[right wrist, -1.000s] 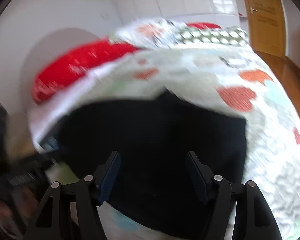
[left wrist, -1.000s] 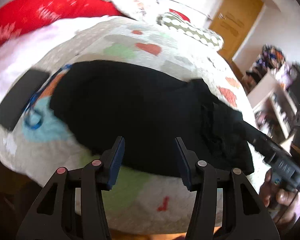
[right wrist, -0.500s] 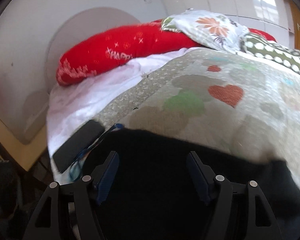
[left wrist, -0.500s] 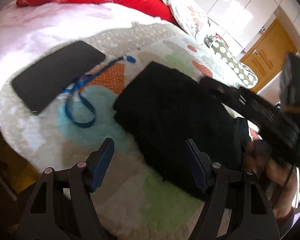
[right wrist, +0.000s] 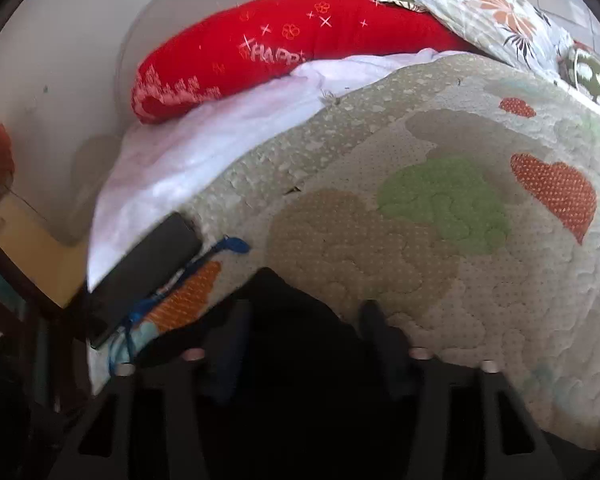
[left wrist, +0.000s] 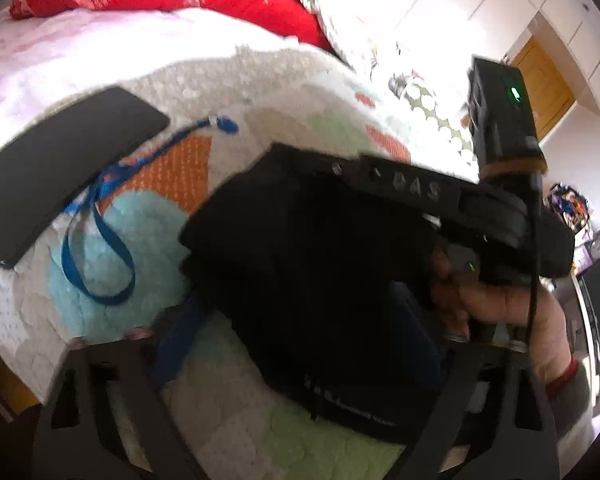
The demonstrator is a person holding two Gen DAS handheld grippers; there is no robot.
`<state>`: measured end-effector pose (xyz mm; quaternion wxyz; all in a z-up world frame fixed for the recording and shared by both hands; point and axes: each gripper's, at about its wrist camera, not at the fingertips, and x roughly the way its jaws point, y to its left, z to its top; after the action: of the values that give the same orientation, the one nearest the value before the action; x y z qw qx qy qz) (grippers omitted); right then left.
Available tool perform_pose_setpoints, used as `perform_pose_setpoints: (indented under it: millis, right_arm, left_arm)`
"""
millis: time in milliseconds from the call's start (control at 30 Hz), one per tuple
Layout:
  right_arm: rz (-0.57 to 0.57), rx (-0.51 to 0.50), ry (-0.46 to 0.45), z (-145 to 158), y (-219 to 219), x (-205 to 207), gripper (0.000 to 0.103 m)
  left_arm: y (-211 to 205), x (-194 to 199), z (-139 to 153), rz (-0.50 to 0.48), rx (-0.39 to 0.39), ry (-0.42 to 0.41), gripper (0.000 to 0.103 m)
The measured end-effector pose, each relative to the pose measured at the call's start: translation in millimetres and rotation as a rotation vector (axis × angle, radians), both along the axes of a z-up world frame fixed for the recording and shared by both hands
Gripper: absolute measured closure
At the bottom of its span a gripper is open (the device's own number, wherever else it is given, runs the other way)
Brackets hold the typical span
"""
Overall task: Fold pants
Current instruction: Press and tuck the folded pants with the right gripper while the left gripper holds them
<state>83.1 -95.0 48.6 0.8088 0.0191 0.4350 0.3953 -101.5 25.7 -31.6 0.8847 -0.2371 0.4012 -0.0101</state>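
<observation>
Black pants (left wrist: 320, 280), folded into a block, lie on the quilt (right wrist: 480, 300) right of a dark tablet (left wrist: 60, 168) and blue strap (left wrist: 100, 240). Left gripper (left wrist: 300, 332) blurred, fingers spread wide, near edge of pants between them; right finger half lost against the cloth. Right gripper (left wrist: 400, 188) over the pants' far side, released; its tips are dark smears.

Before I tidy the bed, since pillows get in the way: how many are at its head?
3: a long red pillow along the head, a floral one overlapping its right end, and a green spotted one farther right. More may be out of view.
</observation>
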Motion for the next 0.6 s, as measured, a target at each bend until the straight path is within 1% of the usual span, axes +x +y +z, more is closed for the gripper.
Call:
perform_pose_setpoints:
  millis: [33,100,133,200,233,267,333,367,400,467,533,567,600]
  right_arm:
    - [-0.006,-0.003,-0.012,3,0,-3,0.067]
    - [-0.026,0.013,-0.031,13,-8,-9,0.072]
    - [-0.045,0.040,-0.037,22,-16,-13,0.073]
    - [-0.083,0.115,-0.051,41,-36,-22,0.073]
    - [-0.107,0.147,-0.068,52,-49,-29,0.074]
    - [-0.135,0.170,-0.091,64,-67,-39,0.073]
    - [-0.206,0.189,-0.138,82,-106,-63,0.073]
    - [-0.269,0.199,-0.147,87,-135,-78,0.065]
    - [-0.324,0.204,-0.138,88,-157,-88,0.043]
    - [-0.475,0.238,-0.086,79,-213,-111,0.017]
    - [-0.576,0.283,-0.024,63,-251,-126,0.017]
    - [-0.614,0.318,0.021,53,-268,-133,0.017]
    - [-0.637,0.367,0.077,42,-280,-139,0.017]
  left_arm:
    - [0,3,1,0.004,0.013,0.002,0.070]
    - [2,1,9,-0.016,-0.011,-0.029,0.077]
    - [-2,-4,18,-0.026,0.016,-0.065,0.080]
    - [-22,-15,42,-0.071,0.111,-0.160,0.080]
    - [-37,-22,55,-0.114,0.158,-0.218,0.080]
    - [-58,-32,71,-0.186,0.202,-0.290,0.081]
    - [-94,-47,84,-0.301,0.264,-0.368,0.081]
    - [-113,-53,85,-0.352,0.296,-0.384,0.081]
    - [-132,-58,82,-0.400,0.319,-0.390,0.080]
    - [-161,-61,67,-0.483,0.324,-0.366,0.081]
    - [-181,-61,47,-0.545,0.305,-0.312,0.081]
    - [-189,-62,39,-0.565,0.309,-0.293,0.081]
    - [-196,-64,33,-0.576,0.331,-0.282,0.081]
